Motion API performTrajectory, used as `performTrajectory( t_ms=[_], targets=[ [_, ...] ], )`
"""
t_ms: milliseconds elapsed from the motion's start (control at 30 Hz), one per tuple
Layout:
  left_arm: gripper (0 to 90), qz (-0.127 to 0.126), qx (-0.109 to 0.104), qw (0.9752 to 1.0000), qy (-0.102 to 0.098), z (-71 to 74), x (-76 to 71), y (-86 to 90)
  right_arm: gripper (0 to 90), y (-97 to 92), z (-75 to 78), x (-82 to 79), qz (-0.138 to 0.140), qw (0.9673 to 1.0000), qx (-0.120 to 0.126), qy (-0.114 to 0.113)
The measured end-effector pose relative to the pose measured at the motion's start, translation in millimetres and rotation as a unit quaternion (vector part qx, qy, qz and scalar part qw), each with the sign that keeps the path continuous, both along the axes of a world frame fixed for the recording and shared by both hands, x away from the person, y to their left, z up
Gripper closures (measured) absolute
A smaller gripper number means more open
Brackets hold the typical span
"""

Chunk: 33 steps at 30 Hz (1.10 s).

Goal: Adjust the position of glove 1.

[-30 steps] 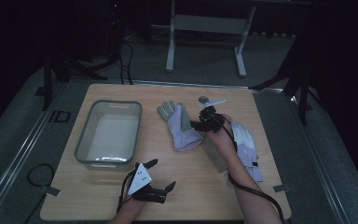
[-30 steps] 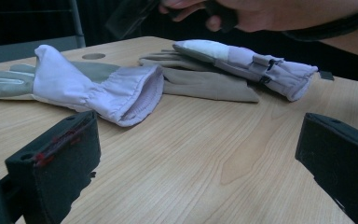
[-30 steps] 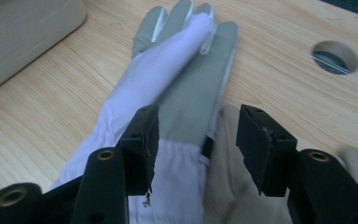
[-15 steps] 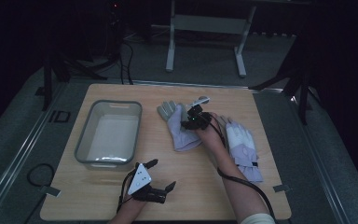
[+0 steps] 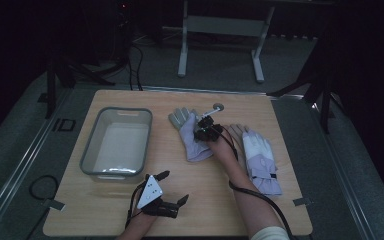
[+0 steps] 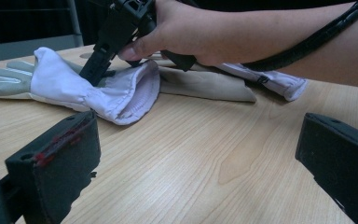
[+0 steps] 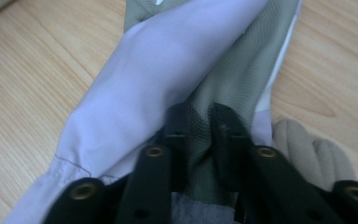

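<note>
Two gloves: right claw (image 7: 198,128) pinches the left glove's (image 5: 190,135) cuff edge.

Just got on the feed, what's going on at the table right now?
A person is working on a pair of gloves with handheld grippers. The right gripper has just been closing and now pinches the fabric of the left glove near its middle. The other glove lies flat beside the person's forearm. The left gripper rests open near the table's front edge, holding nothing. A clear bin sits at the left.
</note>
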<state>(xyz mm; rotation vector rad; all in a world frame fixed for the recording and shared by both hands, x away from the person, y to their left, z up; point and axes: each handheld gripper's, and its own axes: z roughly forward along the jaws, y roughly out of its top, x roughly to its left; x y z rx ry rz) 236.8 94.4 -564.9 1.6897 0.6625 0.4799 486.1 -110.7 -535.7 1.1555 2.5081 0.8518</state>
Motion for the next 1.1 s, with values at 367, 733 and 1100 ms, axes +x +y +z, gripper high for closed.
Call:
performTrajectory(
  t_ms=[367, 733, 1100],
  targets=[
    [0.0, 0.001, 0.000, 1.0000, 0.000, 0.0, -0.1, -0.1, 89.7, -0.1, 15.8, -15.5, -0.050, 0.9969, 0.060, 0.002],
    [0.1, 0.003, 0.003, 1.0000, -0.001, 0.1, -0.2, -0.2, 89.7, -29.2, 68.1, -66.5, -0.095, 0.9850, 0.142, -0.023],
    [0.1, 0.004, 0.004, 1.0000, -0.001, 0.2, -0.3, -0.7, 89.5, -64.9, 59.9, -133.6, -0.130, 0.9743, 0.183, -0.021]
  ],
)
